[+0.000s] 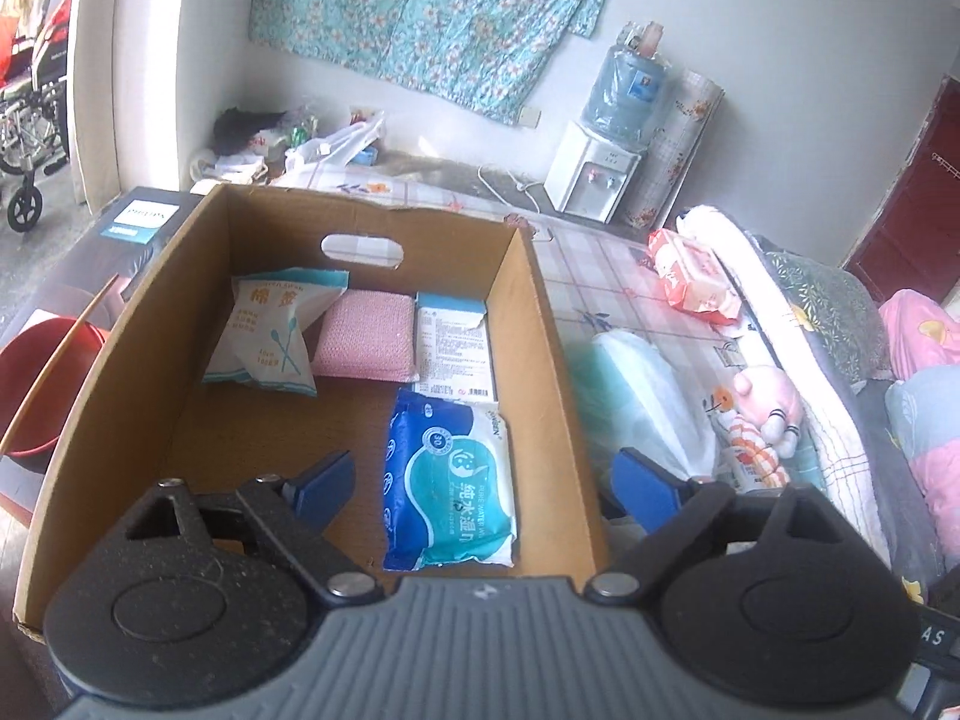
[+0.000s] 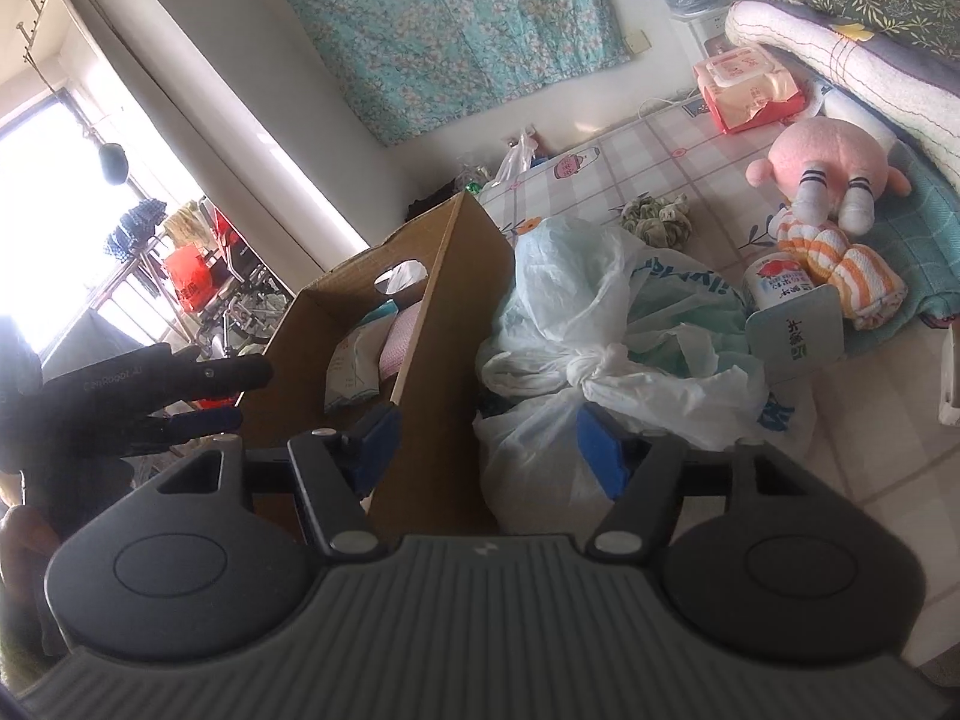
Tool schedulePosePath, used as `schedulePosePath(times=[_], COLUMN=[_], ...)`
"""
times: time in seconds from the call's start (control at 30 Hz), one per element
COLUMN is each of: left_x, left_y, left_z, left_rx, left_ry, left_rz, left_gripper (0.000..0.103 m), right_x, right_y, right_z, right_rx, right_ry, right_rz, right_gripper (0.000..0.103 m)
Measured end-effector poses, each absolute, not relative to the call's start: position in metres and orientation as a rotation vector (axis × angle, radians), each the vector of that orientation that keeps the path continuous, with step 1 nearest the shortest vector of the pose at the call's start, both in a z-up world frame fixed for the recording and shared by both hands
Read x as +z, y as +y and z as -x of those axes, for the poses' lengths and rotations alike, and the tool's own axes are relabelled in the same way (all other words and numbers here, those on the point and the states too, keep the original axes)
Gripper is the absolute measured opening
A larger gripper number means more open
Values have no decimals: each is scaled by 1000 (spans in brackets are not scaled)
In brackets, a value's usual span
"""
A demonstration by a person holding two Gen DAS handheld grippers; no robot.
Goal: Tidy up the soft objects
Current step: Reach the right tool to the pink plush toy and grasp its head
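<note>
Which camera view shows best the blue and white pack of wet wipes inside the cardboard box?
The left wrist view: the blue and white wet wipes pack lies fully visible on the cardboard box floor. In the right wrist view, the box wall hides it.

The left gripper (image 1: 480,480) hangs over the cardboard box (image 1: 540,324) with its blue fingers (image 1: 324,480) spread wide and nothing between them. In the box, a blue wet wipes pack (image 1: 450,480) lies near the right wall. Behind it stands a white and blue packet (image 1: 456,348), with a pink sponge (image 1: 366,336) just to its left and a cotton swab bag (image 1: 270,330) tilted against the sponge. Right of the box, on the checked sheet of the bed (image 1: 588,264), lie a pale plastic bag (image 1: 654,408), a pink plush toy (image 1: 768,408) and a red tissue pack (image 1: 690,270)
</note>
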State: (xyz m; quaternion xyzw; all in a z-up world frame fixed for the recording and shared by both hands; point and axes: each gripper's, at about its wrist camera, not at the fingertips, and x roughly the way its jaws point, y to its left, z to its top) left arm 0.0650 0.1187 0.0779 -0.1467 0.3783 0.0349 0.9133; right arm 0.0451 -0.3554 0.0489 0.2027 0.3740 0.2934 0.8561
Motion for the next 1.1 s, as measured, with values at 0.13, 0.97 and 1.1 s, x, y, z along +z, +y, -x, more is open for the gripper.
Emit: schedulePosePath(times=[0.13,0.97,1.1], left_x=[88,30,25], left_y=[76,-98,-113], left_z=[-61,-154,-185], left_rx=[4,-260,-238], left_ry=[719,725,728], left_rz=[280,166,113], left_gripper=[94,92,88], right_x=[44,40,51], right_y=[-378,-510,-499], right_z=[-39,-119,-183], right_rx=[565,341,368], right_ry=[769,735,758], right_rz=[-426,-467,-421], right_gripper=[65,65,74])
